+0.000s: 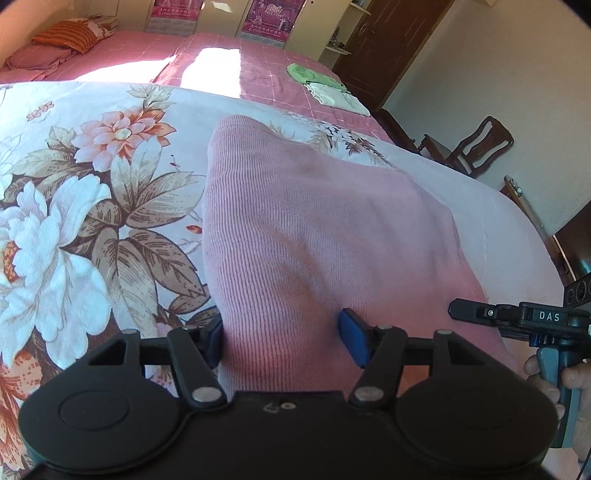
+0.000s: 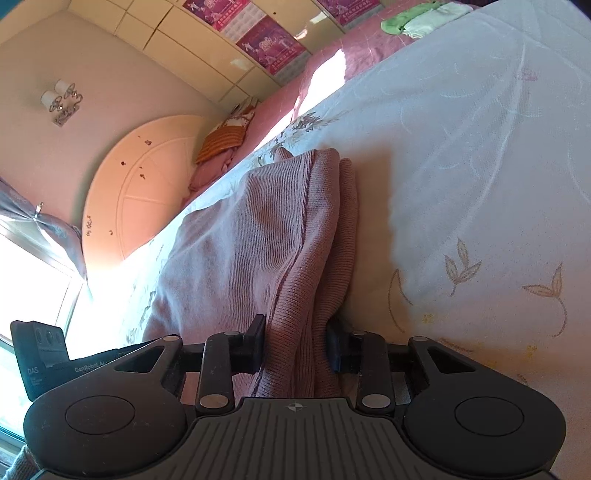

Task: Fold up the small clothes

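A pink ribbed knit garment [image 1: 314, 229] lies on the floral bedsheet [image 1: 92, 192], its near edge lifted. My left gripper [image 1: 282, 341] has its blue pads on both sides of the garment's near edge and is shut on it. In the right wrist view the garment [image 2: 258, 236] lies partly folded, with layered edges. My right gripper [image 2: 295, 345] is shut on a bunched edge of the garment. The right gripper also shows at the right edge of the left wrist view [image 1: 517, 317].
Folded green and white clothes [image 1: 321, 83] lie on the pink bedspread [image 1: 229, 55] further back. An orange striped pillow [image 1: 70, 35] sits by the headboard. A wooden chair [image 1: 472, 147] and a door [image 1: 388, 44] stand right of the bed. A window [image 2: 22, 295] is to the left.
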Tool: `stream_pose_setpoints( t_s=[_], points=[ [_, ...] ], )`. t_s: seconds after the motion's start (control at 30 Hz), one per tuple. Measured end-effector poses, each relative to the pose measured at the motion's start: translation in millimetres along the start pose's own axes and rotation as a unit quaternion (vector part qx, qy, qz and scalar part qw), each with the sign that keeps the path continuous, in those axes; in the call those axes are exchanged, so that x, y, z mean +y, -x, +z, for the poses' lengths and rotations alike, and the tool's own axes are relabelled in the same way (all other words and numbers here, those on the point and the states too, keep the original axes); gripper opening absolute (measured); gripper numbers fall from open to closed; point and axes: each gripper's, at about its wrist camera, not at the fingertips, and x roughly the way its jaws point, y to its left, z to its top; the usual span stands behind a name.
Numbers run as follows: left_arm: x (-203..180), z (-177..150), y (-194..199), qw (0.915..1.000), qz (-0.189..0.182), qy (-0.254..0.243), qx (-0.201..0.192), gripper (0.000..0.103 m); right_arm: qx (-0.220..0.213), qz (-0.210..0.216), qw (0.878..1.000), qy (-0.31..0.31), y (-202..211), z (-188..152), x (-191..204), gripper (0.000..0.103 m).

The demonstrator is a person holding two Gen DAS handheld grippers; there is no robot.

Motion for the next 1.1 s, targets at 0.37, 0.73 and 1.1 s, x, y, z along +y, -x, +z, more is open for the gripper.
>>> stream_pose_setpoints(
  t_s=[0.37,0.73,1.1],
  points=[
    [-35.4,-5.4,20.6,0.9935,0.06,-0.089,-0.038,0.034,-0.013,-0.084,0.992,0.092,-12.2,-18.8,48.6,0.024],
    [-25.4,-8.6,57.5,0.9915,0.014,-0.118,-0.054,0.031,-0.064,-0.125,0.98,0.142,-4.2,-48.9,120.4,0.022],
    [82.9,-20.2,140.0,0.9912,0.027,-0.11,-0.068,0.03,-0.06,-0.102,0.976,0.184,-70.1,-97.2,231.9,0.022]
  ],
)
